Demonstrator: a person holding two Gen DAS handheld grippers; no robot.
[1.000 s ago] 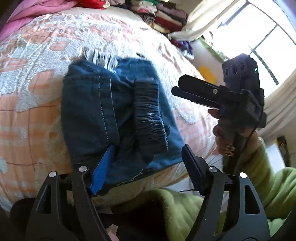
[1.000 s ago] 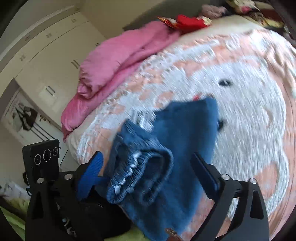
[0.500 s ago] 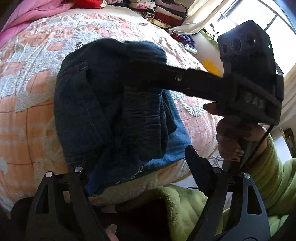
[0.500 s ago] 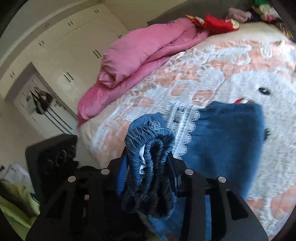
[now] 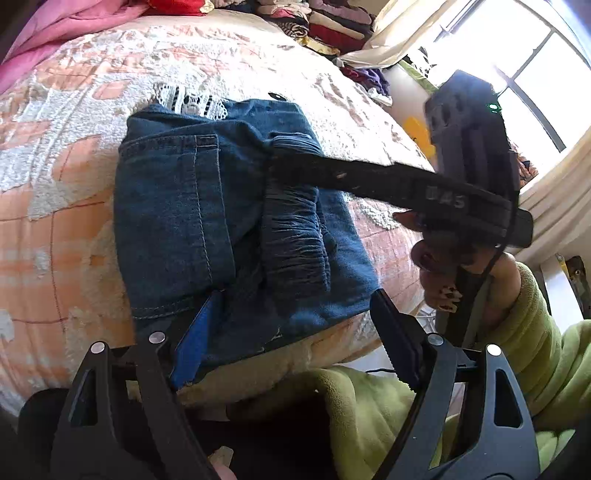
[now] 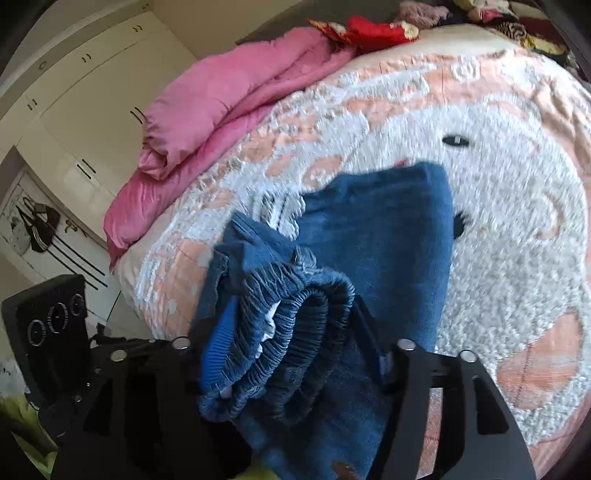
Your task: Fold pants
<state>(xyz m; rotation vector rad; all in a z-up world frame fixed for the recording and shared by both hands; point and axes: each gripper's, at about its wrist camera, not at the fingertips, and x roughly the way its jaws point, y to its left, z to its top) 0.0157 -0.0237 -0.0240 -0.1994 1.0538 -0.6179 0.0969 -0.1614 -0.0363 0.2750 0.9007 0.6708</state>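
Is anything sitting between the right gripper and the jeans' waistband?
Nothing visible. The elastic waistband of the jeans lies directly between the right gripper's fingers, whose jaws have just been opening. The left gripper stays beside it, open at the jeans' near edge.

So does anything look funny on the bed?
Yes. The folded blue denim pants aren't flat: the gathered elastic waistband bunches up in a thick roll between the right gripper fingers, near the patterned bedspread edge.

Open bedspread (image 6: 517, 206) fills the right of the right-wrist frame, free passage there. Pink quilt (image 6: 221, 107) blocks upper left. In the left-wrist frame, clothes pile (image 5: 325, 26) crowds the top edge.
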